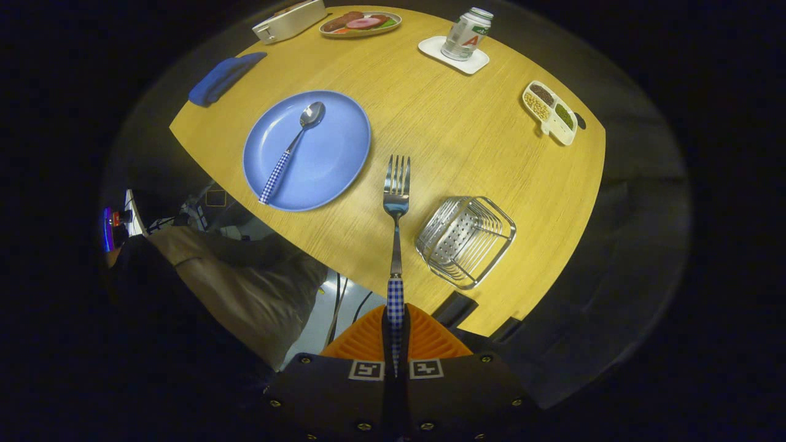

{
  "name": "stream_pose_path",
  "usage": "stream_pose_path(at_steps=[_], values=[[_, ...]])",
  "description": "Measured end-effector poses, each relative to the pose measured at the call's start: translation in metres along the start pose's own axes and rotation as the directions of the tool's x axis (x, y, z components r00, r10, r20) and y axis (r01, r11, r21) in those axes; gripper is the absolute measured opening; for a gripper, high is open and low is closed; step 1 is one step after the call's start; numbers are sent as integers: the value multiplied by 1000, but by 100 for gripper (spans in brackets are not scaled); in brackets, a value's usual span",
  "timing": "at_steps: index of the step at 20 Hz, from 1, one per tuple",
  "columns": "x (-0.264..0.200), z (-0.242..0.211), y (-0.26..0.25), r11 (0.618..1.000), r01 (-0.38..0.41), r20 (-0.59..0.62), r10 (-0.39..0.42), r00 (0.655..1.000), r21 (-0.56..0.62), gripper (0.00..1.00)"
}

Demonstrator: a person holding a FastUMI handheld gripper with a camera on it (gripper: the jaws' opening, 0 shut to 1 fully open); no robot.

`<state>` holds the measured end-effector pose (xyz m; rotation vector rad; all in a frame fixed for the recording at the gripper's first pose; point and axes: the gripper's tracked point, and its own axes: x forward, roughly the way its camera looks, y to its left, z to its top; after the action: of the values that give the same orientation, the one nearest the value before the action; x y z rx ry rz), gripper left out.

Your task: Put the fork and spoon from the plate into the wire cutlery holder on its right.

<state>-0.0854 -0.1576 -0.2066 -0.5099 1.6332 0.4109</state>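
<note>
Plate near the surface's left edge carries only the spoon, bowl pointing toward the far edge, checked handle toward the near rim. Wire holder sits by the near edge, right of the plate and apart from it, with nothing inside. Claw is clenched on the fork's checked handle, both fingers pressing it; the fork sticks out straight ahead, tines up over the surface between plate and holder, just left of the holder.
</note>
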Motion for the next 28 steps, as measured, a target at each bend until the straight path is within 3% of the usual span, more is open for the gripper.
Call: stream_pose_path(at_steps=[9,12,28], values=[[-6,-34,-55,997,54,-111,-47,993,58,1],[-2,-42,-53,997,10,-155,3,988,82,1],[36,-21,-69,994,-32,-300,64,952,109,1]])
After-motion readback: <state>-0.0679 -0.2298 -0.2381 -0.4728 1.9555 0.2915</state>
